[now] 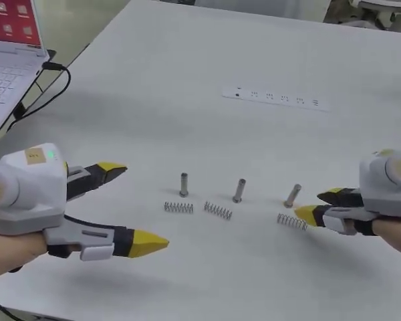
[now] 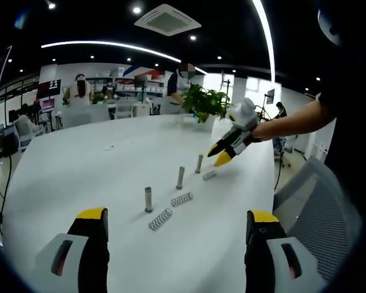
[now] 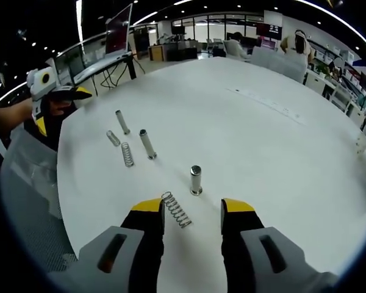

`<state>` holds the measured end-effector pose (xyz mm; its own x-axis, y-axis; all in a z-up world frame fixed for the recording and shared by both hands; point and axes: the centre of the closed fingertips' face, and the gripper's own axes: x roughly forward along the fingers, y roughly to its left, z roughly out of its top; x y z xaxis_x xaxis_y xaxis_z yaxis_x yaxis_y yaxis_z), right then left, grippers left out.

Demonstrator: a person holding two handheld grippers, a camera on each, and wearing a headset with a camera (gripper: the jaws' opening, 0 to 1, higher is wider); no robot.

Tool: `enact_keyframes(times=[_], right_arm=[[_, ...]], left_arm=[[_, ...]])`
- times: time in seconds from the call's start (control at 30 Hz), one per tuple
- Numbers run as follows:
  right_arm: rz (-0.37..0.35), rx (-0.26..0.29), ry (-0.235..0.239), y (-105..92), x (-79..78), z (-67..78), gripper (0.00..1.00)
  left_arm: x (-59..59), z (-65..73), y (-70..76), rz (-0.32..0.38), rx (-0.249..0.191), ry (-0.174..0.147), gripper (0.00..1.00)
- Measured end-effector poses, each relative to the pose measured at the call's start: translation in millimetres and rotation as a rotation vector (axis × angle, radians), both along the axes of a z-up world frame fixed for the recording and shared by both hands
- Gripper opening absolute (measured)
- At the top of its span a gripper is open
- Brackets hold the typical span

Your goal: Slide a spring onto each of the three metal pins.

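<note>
three pins [image 1: 238, 190] upright, springs [image 1: 218, 210] lying loose beside them on the tabletop [image 1: 187, 100].
your left gripper [image 1: 144, 204] has jaws wide; your right gripper [image 1: 314, 204], jaws narrower and empty, is at the end spring [image 3: 175, 209], perhaps touching.

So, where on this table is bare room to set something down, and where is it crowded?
Bare table lies between the power strip and the row of pins, and along the near edge below the springs. It is crowded around pins and springs, with the left gripper and right gripper flanking them.
</note>
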<state>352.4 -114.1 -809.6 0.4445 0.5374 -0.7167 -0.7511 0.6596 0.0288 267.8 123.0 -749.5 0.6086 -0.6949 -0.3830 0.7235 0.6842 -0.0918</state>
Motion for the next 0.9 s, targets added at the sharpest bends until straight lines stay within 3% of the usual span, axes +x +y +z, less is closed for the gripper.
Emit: enact_keyframes(times=[0.23,0.37,0.43,0.5,0.63,0.9], right_arm=[[0.079,-0.052,-0.026,2.9,-9.2,-2.6,0.35],[0.091,-0.034,-0.013,5.5,-9.7,-3.0,0.34],[0.099,0.007,0.016,11.2,-14.0,-2.7,0.34],[0.099,0.001,0.019,10.9,-13.8,-3.5,0.34],[0.156,-0.052,0.029,8.8,-16.6,-12.6,0.31],[0.22,-0.093,0.039,14.6,-18.0,-20.6,0.3]], left_arm=[[0.9,0.5,-0.7,-0.006,0.003,-0.002,0.91],[1.0,0.0,-1.2,-0.011,0.005,-0.001,0.91],[1.0,1.5,-2.3,-0.014,-0.007,-0.002,0.91],[1.5,1.6,-1.9,-0.012,-0.006,-0.002,0.91],[1.3,0.4,-0.5,-0.012,0.001,0.0,0.91],[0.4,-1.2,2.4,-0.006,0.004,0.006,0.91]])
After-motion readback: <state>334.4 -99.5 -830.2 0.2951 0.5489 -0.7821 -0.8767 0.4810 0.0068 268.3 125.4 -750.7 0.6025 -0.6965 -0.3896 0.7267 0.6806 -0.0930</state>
